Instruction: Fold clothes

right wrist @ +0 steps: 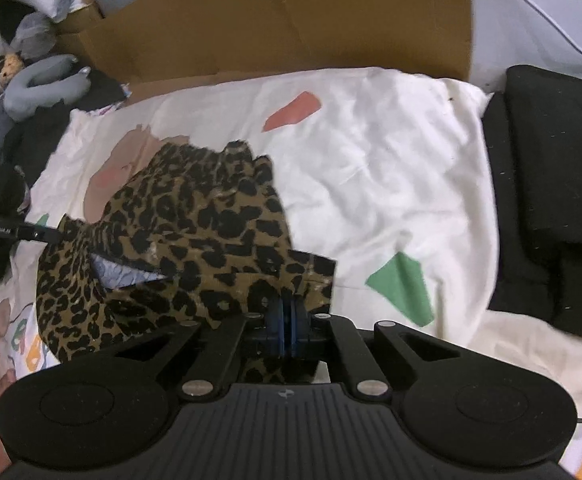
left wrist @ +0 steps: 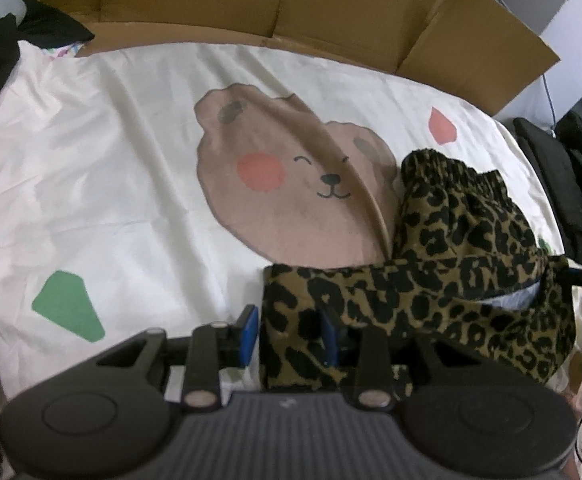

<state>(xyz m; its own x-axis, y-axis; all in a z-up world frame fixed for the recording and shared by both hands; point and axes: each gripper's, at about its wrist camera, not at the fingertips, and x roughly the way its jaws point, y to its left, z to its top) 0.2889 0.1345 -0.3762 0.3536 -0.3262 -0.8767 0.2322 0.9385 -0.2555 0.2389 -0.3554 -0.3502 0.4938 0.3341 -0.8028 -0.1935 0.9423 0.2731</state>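
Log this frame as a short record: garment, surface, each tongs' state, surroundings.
garment: leopard-print garment, bunched, partly lifted
surface: cream bedsheet with bear print
left tongs: open, fabric edge between the pads
right tongs: shut on the garment's other end
behind: cardboard box
beside: black cloth
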